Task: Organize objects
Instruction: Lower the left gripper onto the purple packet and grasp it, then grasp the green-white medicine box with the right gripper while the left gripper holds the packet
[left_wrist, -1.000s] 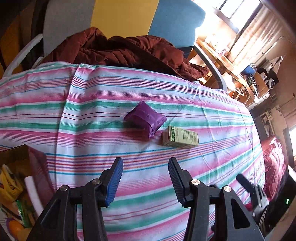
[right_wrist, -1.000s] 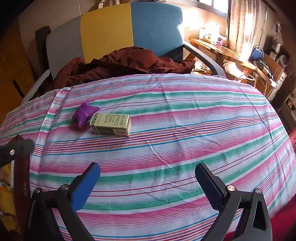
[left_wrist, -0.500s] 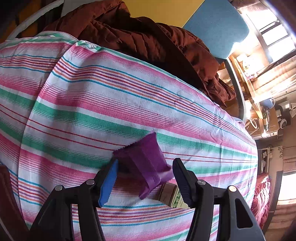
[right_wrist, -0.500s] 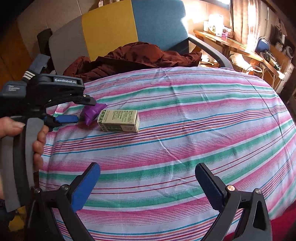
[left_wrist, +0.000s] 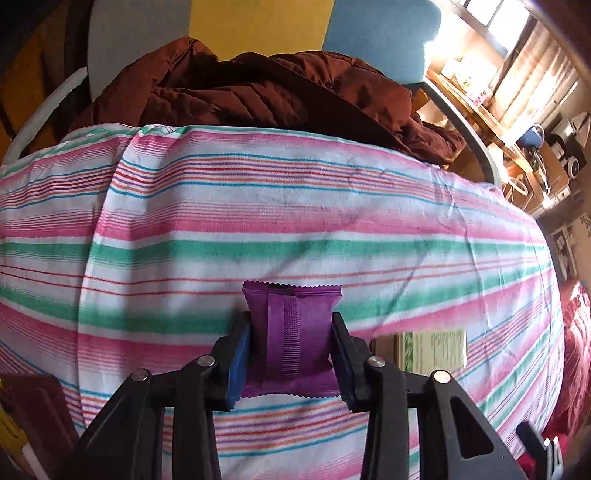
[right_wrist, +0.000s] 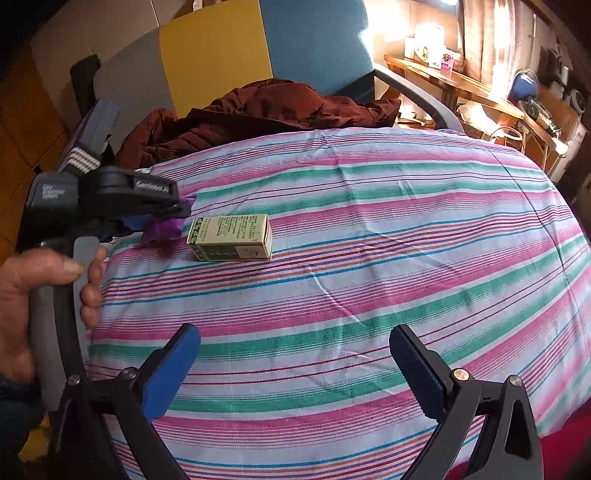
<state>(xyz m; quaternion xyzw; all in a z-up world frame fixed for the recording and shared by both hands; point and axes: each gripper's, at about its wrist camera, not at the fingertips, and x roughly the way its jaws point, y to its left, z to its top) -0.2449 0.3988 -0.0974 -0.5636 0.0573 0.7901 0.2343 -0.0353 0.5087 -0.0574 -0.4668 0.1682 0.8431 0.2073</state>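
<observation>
Striped cloth (right_wrist: 369, 258), wide bare right side

Home: striped bedsheet (right_wrist: 369, 258), jacket (right_wrist: 258, 110), cluttered desk (right_wrist: 461, 81)

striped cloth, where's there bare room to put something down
The striped cloth is bare from the green box rightward and down to the open right gripper. It is crowded at the left edge: the left gripper is closing on the purple packet, beside the box.

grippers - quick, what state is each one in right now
Left gripper: jaws closing on the purple packet, pads pressing its sides.
Right gripper: open, holding nothing.
</observation>
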